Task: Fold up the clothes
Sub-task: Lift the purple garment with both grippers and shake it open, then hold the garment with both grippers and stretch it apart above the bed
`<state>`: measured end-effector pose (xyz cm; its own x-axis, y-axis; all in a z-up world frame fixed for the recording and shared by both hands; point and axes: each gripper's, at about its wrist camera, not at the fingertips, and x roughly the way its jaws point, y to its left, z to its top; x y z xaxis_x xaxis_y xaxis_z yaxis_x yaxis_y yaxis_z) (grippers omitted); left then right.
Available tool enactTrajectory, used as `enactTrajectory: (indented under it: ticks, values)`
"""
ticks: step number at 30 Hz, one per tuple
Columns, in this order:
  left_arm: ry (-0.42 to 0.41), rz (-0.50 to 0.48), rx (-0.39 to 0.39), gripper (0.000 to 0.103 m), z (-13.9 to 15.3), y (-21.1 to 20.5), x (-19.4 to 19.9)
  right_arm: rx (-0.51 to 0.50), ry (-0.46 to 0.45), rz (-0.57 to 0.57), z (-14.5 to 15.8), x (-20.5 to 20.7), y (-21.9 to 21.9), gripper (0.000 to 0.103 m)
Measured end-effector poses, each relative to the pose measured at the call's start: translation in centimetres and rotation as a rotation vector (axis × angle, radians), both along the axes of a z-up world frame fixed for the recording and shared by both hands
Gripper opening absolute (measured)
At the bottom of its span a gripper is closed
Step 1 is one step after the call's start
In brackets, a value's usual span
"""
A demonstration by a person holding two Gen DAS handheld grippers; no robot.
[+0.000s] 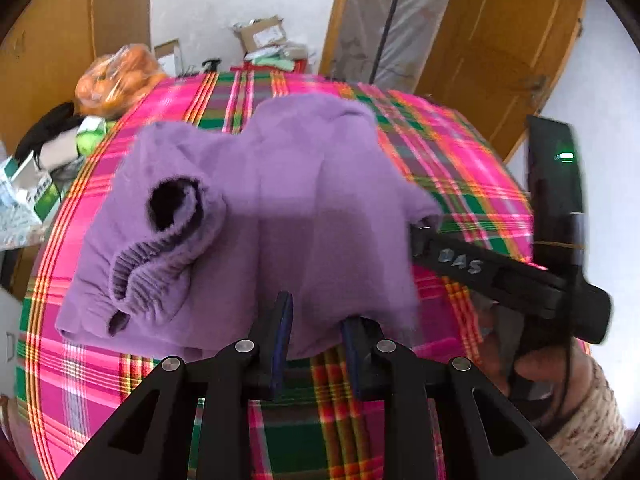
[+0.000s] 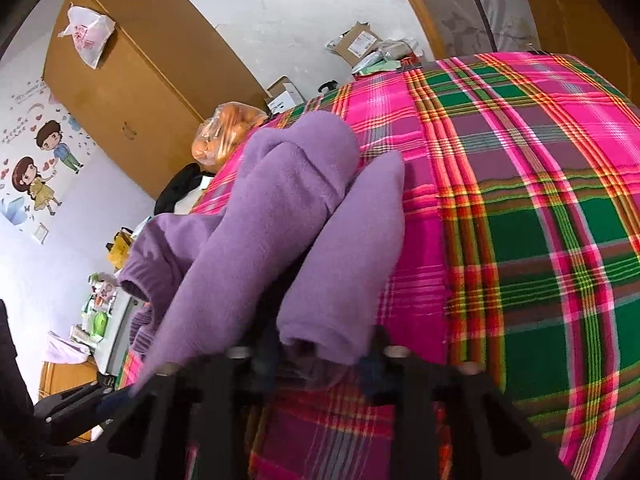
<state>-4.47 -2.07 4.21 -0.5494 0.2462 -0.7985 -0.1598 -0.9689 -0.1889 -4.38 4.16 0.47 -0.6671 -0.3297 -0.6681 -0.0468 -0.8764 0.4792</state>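
Observation:
A purple fleece sweater (image 1: 280,184) lies partly folded on the pink and green plaid cloth (image 1: 460,160), one ribbed cuff (image 1: 160,256) curled on its left side. My left gripper (image 1: 318,320) hovers over the sweater's near hem, its blue-padded fingers apart and flat fabric showing between them. The right gripper (image 1: 420,236) comes in from the right at the sweater's right corner, which rises toward its tip. In the right wrist view, thick rolls of the sweater (image 2: 288,208) run up to my right gripper (image 2: 320,354), and one roll fills the gap between its blurred fingers.
A bag of oranges (image 1: 116,80) sits at the cloth's far left edge. Boxes and packets (image 1: 28,192) crowd the left side. Cardboard boxes (image 1: 264,34) stand beyond the far edge, near a wooden door (image 1: 500,48). A wardrobe (image 2: 132,80) stands to the left. A hand (image 1: 532,360) holds the right gripper.

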Motion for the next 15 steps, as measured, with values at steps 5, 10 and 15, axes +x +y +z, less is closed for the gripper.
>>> enactTrajectory:
  ticks: [5,10,15]
  values:
    - [-0.008,0.036,0.032,0.025,-0.7,-0.7,-1.0,0.000,0.056,-0.025,0.9,0.9,0.7,0.011]
    - [0.008,0.045,0.056,0.023,-0.3,-0.9,-0.9,0.014,0.105,-0.041,2.3,1.9,0.8,0.010]
    - [0.025,0.054,0.081,0.014,0.2,-1.1,-0.3,0.021,0.162,-0.081,3.9,3.6,1.6,0.010]
